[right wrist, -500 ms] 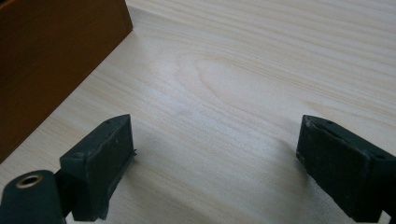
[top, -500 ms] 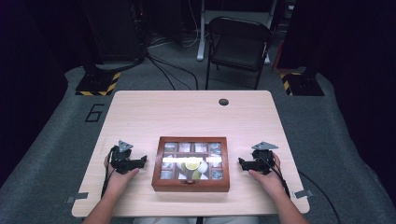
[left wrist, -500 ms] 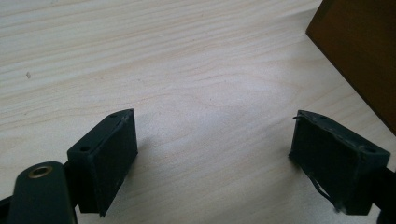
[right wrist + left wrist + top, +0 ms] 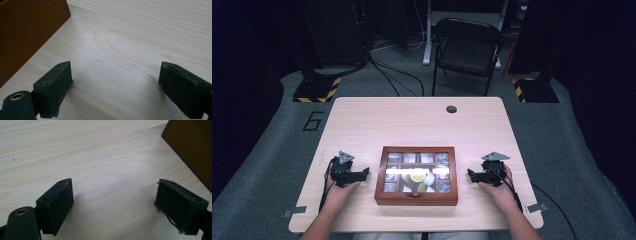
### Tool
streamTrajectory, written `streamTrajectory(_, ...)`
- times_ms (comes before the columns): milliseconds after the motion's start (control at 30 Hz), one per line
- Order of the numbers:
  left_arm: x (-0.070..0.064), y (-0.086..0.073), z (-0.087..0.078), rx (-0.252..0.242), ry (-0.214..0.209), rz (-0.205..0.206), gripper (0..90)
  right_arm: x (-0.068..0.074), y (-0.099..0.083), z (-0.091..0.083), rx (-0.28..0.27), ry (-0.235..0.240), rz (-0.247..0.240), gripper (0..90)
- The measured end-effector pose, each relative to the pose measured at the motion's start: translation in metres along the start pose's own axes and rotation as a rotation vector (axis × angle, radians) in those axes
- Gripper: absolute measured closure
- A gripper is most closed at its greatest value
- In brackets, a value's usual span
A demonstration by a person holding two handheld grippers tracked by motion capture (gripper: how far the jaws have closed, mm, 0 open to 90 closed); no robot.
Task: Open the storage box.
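A brown wooden box (image 4: 416,175) with a glass-paned lid divided into small squares lies shut near the table's front edge. Through the glass I see packets and a round yellow-green item. My left gripper (image 4: 363,173) rests on the table just left of the box, open, with bare wood between its jaws (image 4: 113,202); the box's side (image 4: 192,147) shows at the upper right of the left gripper view. My right gripper (image 4: 471,175) rests just right of the box, open and empty (image 4: 115,85), with the box's side (image 4: 27,30) at upper left.
The light wooden table (image 4: 412,120) has a small dark round hole (image 4: 451,109) near its far edge. Beyond it stand a black folding chair (image 4: 467,47), cables on the grey floor and yellow-black striped bases (image 4: 317,90).
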State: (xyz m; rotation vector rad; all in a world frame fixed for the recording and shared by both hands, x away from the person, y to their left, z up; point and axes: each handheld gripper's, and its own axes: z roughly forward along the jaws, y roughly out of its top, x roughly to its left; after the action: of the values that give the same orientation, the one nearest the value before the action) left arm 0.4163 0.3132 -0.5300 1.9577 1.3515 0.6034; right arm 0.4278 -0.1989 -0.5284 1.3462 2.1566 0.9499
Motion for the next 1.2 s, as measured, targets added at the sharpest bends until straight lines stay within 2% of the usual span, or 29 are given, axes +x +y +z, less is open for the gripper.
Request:
streamTrajectory(367, 0.0, 0.0, 0.001, -0.006, 0.002, -0.006, 14.4, 0.0, 0.0, 0.0, -0.003, -0.008, -0.008, 11.3)
streamTrajectory(467, 0.0, 0.001, 0.0, 0.003, 0.003, -0.011, 15.5, 0.001, -0.001, -0.001, -0.006, -0.006, 0.002, 14.0)
streamTrajectory(500, 0.0, 0.002, -0.002, 0.002, -0.009, -0.029, 16.6, 0.001, -0.001, -0.002, -0.007, -0.006, 0.005, 15.8)
streamTrajectory(533, 0.0, 0.002, -0.002, 0.002, -0.009, -0.029, 18.4, 0.001, -0.001, -0.002, -0.007, -0.006, 0.005, 15.8)
streamTrajectory(567, 0.001, 0.002, -0.004, 0.0, -0.02, -0.05, 21.7, 0.001, 0.0, -0.003, -0.002, -0.007, 0.016, 21.9)
streamTrajectory(633, 0.002, 0.003, -0.006, -0.008, -0.021, -0.064, 22.5, 0.001, 0.001, -0.006, 0.005, -0.01, 0.031, 28.6)
streamTrajectory(700, 0.004, 0.004, -0.008, -0.019, -0.028, -0.089, 23.4, 0.001, 0.002, -0.008, 0.019, -0.008, 0.033, 31.0)
streamTrajectory(767, 0.004, 0.005, -0.012, -0.024, -0.027, -0.097, 23.6, 0.001, 0.003, -0.01, 0.021, 0.005, 0.022, 31.5)
streamTrajectory(867, 0.003, 0.007, -0.016, -0.028, -0.039, -0.094, 25.8, 0.005, 0.005, -0.015, 0.013, 0.011, 0.026, 31.5)
streamTrajectory(933, 0.0, 0.008, -0.019, -0.029, -0.046, -0.086, 25.8, 0.007, 0.006, -0.02, 0.0, 0.005, 0.003, 31.0)
streamTrajectory(1000, -0.001, 0.009, -0.02, -0.031, -0.046, -0.083, 25.8, 0.008, 0.006, -0.023, -0.001, 0.002, 0.008, 30.1)
streamTrajectory(1100, -0.004, 0.01, -0.026, -0.025, -0.075, -0.076, 27.8, 0.008, 0.006, -0.026, 0.001, 0.003, 0.027, 30.2)
streamTrajectory(1133, -0.007, 0.01, -0.029, -0.027, -0.084, -0.065, 29.5, 0.008, 0.006, -0.029, 0.005, 0.009, 0.046, 32.3)
streamTrajectory(1200, -0.009, 0.011, -0.033, -0.033, -0.097, -0.054, 32.2, 0.008, 0.006, -0.033, -0.001, 0.02, 0.042, 35.0)
